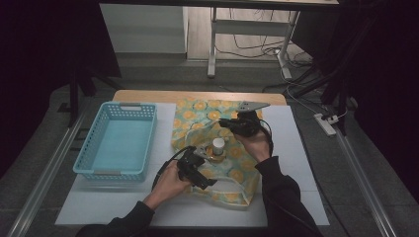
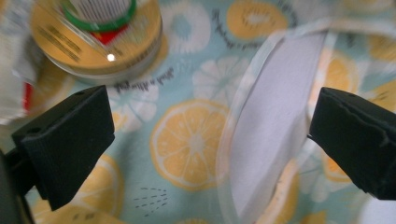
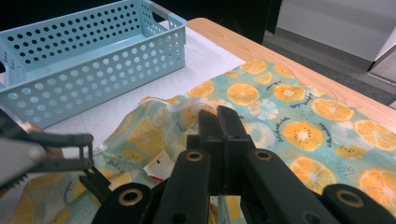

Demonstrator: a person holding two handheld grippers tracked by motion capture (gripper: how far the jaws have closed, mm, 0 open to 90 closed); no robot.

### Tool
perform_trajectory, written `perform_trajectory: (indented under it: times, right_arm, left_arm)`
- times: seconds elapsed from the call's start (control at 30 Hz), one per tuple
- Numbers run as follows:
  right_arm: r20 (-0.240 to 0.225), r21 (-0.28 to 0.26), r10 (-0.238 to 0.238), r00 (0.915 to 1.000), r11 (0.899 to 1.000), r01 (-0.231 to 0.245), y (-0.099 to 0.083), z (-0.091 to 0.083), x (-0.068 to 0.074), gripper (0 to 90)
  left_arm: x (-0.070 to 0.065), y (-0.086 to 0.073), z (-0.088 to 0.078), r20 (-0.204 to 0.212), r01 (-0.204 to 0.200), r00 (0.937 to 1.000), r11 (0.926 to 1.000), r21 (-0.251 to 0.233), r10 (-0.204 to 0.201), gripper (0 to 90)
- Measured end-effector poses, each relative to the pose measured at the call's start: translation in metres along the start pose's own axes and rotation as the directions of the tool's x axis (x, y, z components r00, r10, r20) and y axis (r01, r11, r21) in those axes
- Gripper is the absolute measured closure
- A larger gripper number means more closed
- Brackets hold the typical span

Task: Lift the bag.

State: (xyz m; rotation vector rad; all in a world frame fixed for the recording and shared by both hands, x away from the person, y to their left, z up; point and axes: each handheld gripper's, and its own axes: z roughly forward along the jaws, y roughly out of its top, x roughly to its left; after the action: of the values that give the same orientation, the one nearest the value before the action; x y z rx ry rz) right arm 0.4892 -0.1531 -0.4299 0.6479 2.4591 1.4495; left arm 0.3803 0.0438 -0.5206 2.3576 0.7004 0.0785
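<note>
High view: a person works two hand-held grippers over one citrus-print cloth bag (image 1: 217, 148) spread on the white surface (image 1: 296, 148). The left hand-held gripper (image 1: 202, 159) sits just short of one small white-capped bottle (image 1: 218, 146) standing on a round tin (image 1: 216, 154), both resting on the bag. The right hand-held gripper (image 1: 223, 122) reaches in from the bottle's far side, at the bag's upper fold. One light-blue perforated basket (image 1: 118, 140) stands well apart, out past the left hand-held gripper.

Left gripper view: the left hand-held gripper (image 2: 210, 135) is released, its jaws wide apart with nothing between the pads. Below them lie the bag's fabric (image 2: 191, 140) and its pale rim seam (image 2: 275, 130); the tin (image 2: 98, 42) is just beyond the left jaw.

Right gripper view: the right hand-held gripper (image 3: 219, 126) is clenched, jaws pressed together; it seems to pinch a fold of the bag (image 3: 280, 116), though the contact itself is hidden. The basket (image 3: 84, 60) lies beyond it.

Judged from this, the step is opening the bag's mouth: the released jaws should straddle the seam alone, close on a single layer, and keep clear of the tin so the bottle stays upright.
</note>
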Motion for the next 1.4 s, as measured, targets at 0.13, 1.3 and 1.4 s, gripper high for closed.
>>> perform_trajectory:
  times: [0.13, 1.3, 1.4]
  right_arm:
    - [0.001, -0.003, 0.0, 1.0, 1.0, 0.0, 0.0, 0.0, 0.0, 89.8]
    - [-0.001, -0.001, 0.004, 1.0, 1.0, -0.004, 0.001, -0.001, -0.001, 89.9]
    - [-0.002, 0.001, 0.003, 1.0, 1.0, -0.003, 0.001, -0.001, -0.001, 89.9]
  left_arm:
    - [0.0, -0.002, 0.01, -0.012, -0.015, 0.9998, 0.9995, 0.028, 0.015, 0.0]
    - [0.015, 0.004, 0.006, -0.037, -0.007, 0.9993, 0.9988, 0.049, 0.009, 79.7]
    - [0.013, 0.005, 0.007, -0.04, -0.001, 0.9992, 0.9983, 0.058, 0.004, 89.4]
